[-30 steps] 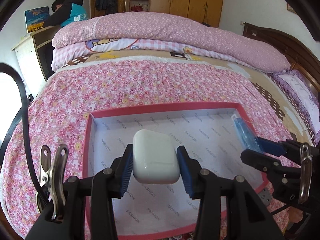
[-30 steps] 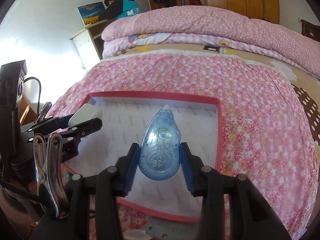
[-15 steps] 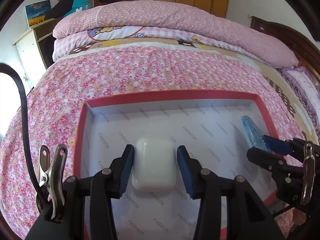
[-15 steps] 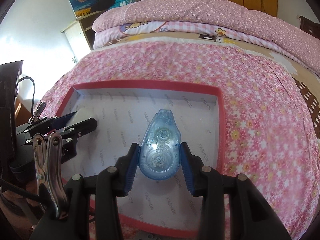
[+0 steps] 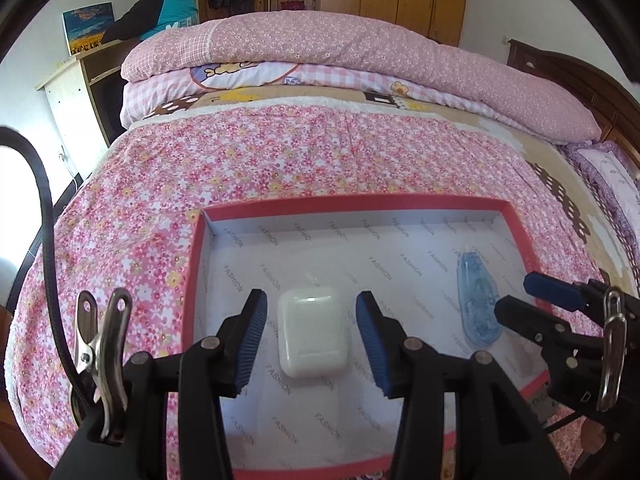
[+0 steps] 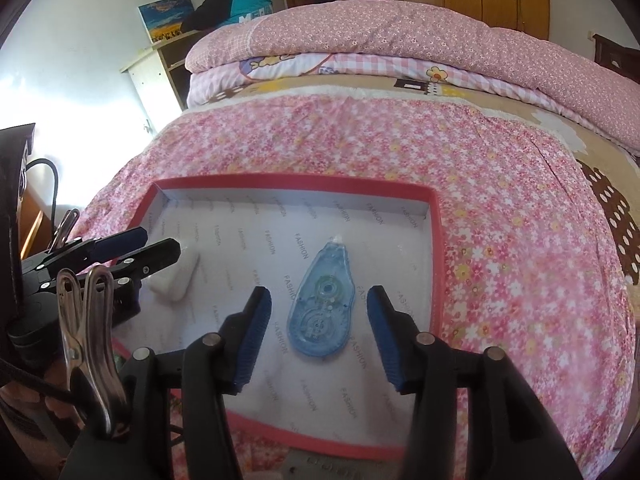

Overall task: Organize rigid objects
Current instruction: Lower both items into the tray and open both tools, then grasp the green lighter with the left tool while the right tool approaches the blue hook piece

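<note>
A white earbud case (image 5: 312, 332) lies flat on the floor of a red-rimmed box (image 5: 352, 202) lined with white printed paper. My left gripper (image 5: 311, 308) straddles the case, open, with a gap at each pad. To its right in the same box (image 6: 296, 180) lies a clear blue correction-tape dispenser (image 6: 322, 304), tip pointing away. The right gripper (image 6: 319, 294) stands around it; its jaws are opening and the pads are off the plastic. The left wrist view also shows the dispenser (image 5: 478, 300) beside the right gripper (image 5: 520, 300). The right wrist view shows the case (image 6: 176, 280) half hidden behind the left gripper (image 6: 160, 244).
The box rests on a bed with a pink floral cover (image 5: 280, 160). Folded pink quilts (image 5: 360, 52) are piled at the far side. A person (image 5: 160, 8) leans over a desk at the back left. A dark headboard (image 5: 580, 80) is on the right.
Both grippers came down into the box with their objects. The white case and the blue dispenser now lie on the box floor, and both pairs of jaws have spread off them.
</note>
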`<state>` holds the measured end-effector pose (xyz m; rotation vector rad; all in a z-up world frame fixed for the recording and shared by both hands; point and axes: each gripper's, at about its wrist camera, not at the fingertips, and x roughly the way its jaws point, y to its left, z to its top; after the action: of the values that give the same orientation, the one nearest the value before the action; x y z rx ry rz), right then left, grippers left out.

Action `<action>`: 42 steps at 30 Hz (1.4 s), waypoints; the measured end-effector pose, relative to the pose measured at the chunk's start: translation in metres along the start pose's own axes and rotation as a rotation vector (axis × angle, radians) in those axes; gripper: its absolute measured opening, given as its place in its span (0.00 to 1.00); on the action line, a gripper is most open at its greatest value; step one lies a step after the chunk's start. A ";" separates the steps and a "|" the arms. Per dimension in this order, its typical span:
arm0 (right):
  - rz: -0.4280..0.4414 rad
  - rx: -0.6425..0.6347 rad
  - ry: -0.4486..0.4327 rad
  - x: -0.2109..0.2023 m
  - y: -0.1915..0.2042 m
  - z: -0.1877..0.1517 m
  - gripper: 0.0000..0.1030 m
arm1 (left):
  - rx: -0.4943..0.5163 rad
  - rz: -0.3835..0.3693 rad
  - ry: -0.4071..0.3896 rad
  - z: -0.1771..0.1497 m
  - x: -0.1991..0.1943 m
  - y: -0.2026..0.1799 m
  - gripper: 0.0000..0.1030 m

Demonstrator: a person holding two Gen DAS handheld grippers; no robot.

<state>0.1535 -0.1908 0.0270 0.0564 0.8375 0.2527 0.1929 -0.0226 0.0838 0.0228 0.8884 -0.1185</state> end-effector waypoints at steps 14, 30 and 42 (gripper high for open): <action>0.015 0.018 -0.053 -0.051 0.009 -0.028 0.50 | -0.033 -0.040 -0.017 -0.044 -0.050 0.011 0.47; 0.011 0.045 -0.069 -0.077 0.013 -0.093 0.50 | -0.079 -0.026 -0.017 -0.101 -0.078 0.030 0.47; -0.110 0.021 -0.049 -0.070 -0.003 -0.135 0.50 | -0.107 -0.009 0.038 -0.123 -0.066 0.031 0.47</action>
<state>0.0088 -0.2181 -0.0128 0.0361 0.7919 0.1384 0.0602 0.0233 0.0563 -0.0792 0.9314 -0.0793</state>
